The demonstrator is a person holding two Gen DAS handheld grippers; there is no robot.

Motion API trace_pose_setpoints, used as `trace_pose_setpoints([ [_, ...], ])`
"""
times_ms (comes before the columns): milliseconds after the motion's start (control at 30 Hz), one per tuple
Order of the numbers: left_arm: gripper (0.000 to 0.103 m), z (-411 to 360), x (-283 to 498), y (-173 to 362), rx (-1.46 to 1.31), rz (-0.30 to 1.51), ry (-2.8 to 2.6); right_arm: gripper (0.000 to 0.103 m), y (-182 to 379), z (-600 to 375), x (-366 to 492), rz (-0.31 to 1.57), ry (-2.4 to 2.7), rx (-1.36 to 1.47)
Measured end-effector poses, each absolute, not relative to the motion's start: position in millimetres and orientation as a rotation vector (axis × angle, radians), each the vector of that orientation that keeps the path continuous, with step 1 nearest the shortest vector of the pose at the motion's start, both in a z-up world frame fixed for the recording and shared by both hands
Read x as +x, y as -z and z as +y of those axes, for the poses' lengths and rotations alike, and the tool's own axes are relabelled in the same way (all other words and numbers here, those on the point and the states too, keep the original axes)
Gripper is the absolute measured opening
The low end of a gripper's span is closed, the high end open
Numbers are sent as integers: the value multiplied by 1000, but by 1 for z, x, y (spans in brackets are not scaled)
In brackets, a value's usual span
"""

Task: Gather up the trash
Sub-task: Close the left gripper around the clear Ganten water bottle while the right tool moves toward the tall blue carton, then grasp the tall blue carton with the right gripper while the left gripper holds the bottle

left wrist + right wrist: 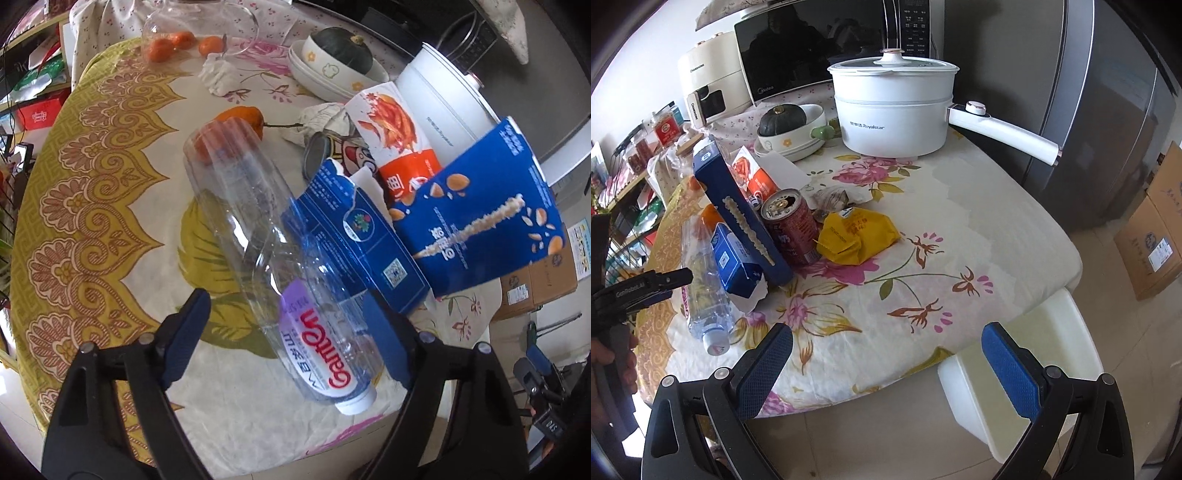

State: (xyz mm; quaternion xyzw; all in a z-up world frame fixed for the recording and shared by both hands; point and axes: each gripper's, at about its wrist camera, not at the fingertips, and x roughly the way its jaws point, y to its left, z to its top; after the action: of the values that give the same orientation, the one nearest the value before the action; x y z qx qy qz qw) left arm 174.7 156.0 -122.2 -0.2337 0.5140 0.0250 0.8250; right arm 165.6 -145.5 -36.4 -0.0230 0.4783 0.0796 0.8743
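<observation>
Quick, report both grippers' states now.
Left gripper: open, jaws astride the clear plastic bottle, not gripping.
Right gripper: open, holding nothing.

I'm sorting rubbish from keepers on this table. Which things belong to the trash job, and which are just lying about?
Trash:
bottle
blue carton
torn blue box
can
yellow wrapper
crumpled tissue
white bin

Lying about:
white pot
squash in bowl
tangerines
microwave
</observation>
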Motion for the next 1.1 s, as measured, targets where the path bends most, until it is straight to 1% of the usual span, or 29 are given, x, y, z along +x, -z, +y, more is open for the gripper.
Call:
trace_pose_setpoints([
  [167,80,161,183,135,-573,1112,-71,103,41,-138,171,1011,-196,-44],
  [267,75,164,184,142,-648,1114,-55,103,42,-132,172,1011,-212,-50],
  [300,70,164,183,142,-668,1113,-44,103,42,-130,172,1009,-216,-57],
  [533,69,165,176,129,-555,1109,-38,103,39,-116,169,978,-264,-102],
  [833,68,192,142,113,-493,1058,-10,103,19,-91,172,850,-414,-68],
  [900,68,199,135,109,-485,1049,-9,101,18,-82,176,823,-449,-57],
  [967,68,203,131,106,-478,1039,-9,98,17,-72,179,796,-480,-60],
  [1100,68,208,123,101,-454,1018,-12,95,20,-53,187,748,-520,-68],
])
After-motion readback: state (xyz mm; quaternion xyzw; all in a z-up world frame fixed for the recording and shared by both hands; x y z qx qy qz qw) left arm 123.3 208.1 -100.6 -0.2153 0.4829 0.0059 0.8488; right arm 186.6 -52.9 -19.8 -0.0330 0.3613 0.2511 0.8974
